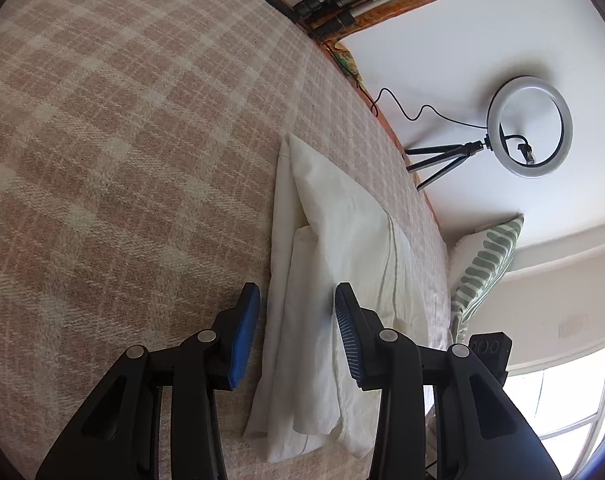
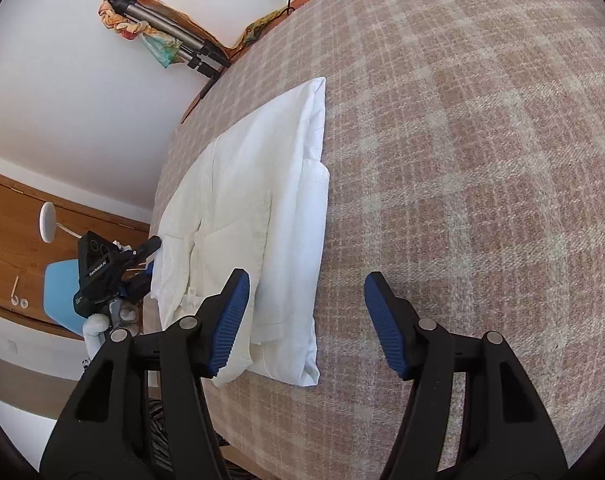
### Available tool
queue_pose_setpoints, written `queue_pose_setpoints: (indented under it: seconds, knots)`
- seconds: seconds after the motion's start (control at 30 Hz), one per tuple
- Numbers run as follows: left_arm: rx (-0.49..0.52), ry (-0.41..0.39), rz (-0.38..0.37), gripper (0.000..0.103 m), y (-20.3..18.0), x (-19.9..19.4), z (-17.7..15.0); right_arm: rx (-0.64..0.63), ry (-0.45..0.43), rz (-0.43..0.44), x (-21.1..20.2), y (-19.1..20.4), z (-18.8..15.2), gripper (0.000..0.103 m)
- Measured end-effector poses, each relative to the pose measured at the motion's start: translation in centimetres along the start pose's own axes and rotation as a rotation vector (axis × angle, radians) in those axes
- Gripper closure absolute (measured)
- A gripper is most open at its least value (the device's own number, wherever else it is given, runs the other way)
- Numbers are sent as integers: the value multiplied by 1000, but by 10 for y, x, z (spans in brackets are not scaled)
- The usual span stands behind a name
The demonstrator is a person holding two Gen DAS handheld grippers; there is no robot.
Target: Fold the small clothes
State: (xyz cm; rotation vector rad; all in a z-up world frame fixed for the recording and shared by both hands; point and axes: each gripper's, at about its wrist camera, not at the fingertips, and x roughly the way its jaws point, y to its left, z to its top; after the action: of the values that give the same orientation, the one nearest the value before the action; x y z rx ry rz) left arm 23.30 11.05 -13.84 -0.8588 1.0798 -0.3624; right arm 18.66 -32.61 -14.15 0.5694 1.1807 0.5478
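So the white garment is lying folded into a long narrow strip on the plaid bed cover, close to the edge of the bed by the wall. The left hand-held gripper hangs right over the near end of it with its jaws apart; there's cloth showing in the gap but the pads aren't pinching it. The right hand-held gripper is spread wide, one finger over the garment's edge and the other over bare cover, holding nothing. A ring light on a tripod sits beyond the bed.
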Motion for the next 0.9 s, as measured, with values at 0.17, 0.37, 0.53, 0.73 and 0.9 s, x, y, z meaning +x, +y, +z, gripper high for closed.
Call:
queue_pose_setpoints:
  seconds: [0.17, 0.37, 0.53, 0.73, 0.9]
  knots:
    - [8, 14, -23, 66, -2, 10, 0, -7, 6, 35, 16, 7, 7, 42]
    - [102, 3, 38, 70, -21, 18, -4, -70, 20, -14, 33, 27, 7, 56]
    - [190, -20, 95, 85, -31, 18, -9, -169, -1, -140, 38, 48, 4, 74]
    - [290, -61, 134, 92, -49, 11, -17, -294, -53, -261, 36, 75, -3, 84]
    - [357, -104, 148, 93, -67, 2, -25, -391, -108, -332, 29, 96, -10, 87]
